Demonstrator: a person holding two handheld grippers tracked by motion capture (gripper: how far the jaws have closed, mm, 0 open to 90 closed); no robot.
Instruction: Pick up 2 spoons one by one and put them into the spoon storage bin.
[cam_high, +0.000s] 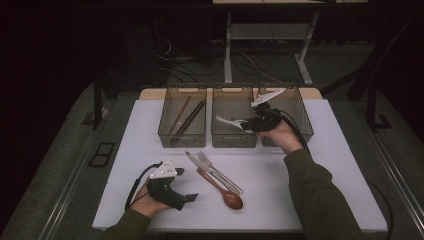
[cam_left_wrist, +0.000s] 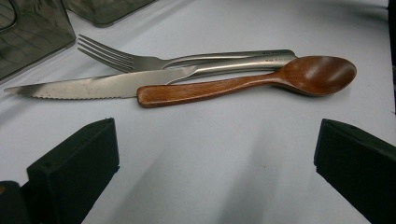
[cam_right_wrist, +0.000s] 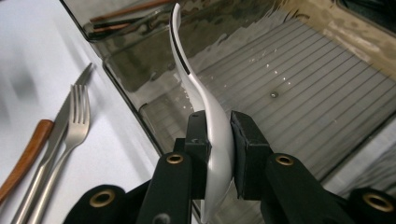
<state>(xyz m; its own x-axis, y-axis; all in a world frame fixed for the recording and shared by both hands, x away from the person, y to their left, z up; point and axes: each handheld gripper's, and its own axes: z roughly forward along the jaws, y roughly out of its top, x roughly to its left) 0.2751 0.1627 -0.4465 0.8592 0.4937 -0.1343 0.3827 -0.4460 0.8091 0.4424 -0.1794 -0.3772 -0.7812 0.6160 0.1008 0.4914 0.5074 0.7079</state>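
Right gripper view: right hand-held gripper (cam_right_wrist: 219, 154) pinches a white spoon (cam_right_wrist: 205, 116) over the middle bin (cam_right_wrist: 299, 93); left hand-held gripper (cam_left_wrist: 215, 163) spread, seemingly idle, beside it.

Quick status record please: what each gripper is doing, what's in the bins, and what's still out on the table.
right gripper: shut on white spoon, over the middle bin
left gripper: open, holding nothing, near the loose cutlery
left bin: chopsticks
right bin: contents hidden by the hand
table: knife, fork, wooden spoon, lying together
likely next: white spoon goes into the middle bin
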